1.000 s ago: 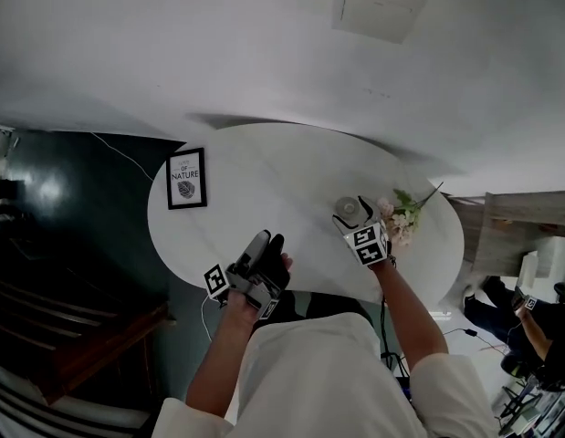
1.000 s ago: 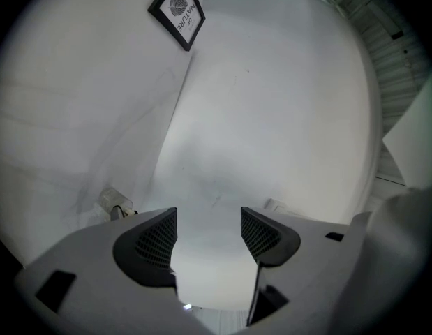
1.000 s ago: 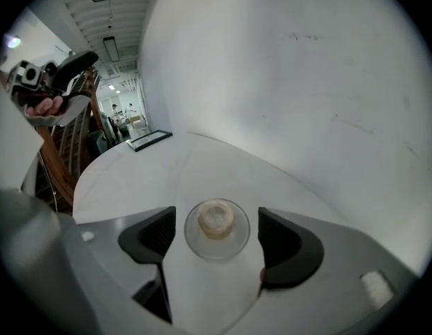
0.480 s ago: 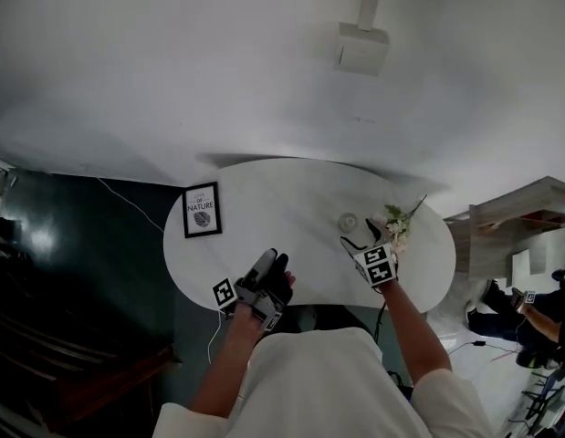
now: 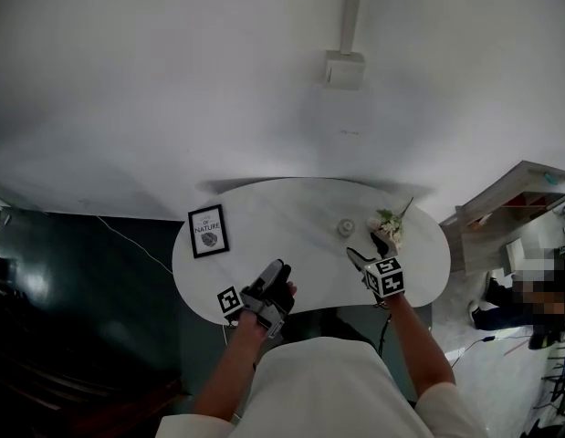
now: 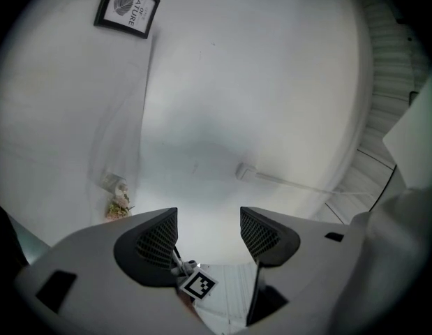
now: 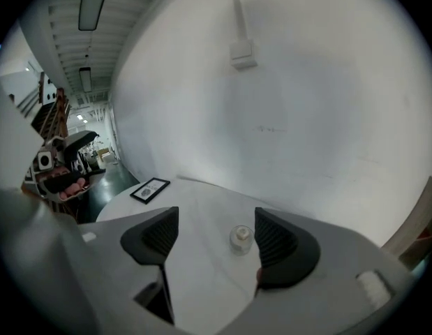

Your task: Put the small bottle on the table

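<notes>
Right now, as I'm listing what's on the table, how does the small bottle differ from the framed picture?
The small bottle is round and clear with a pale stopper; the framed picture is a flat rectangle with a black frame. The bottle stands upright, while the picture seems to lie flat. The bottle sits near the flowers; the picture is towards the opposite edge. Both rest on the white table.
</notes>
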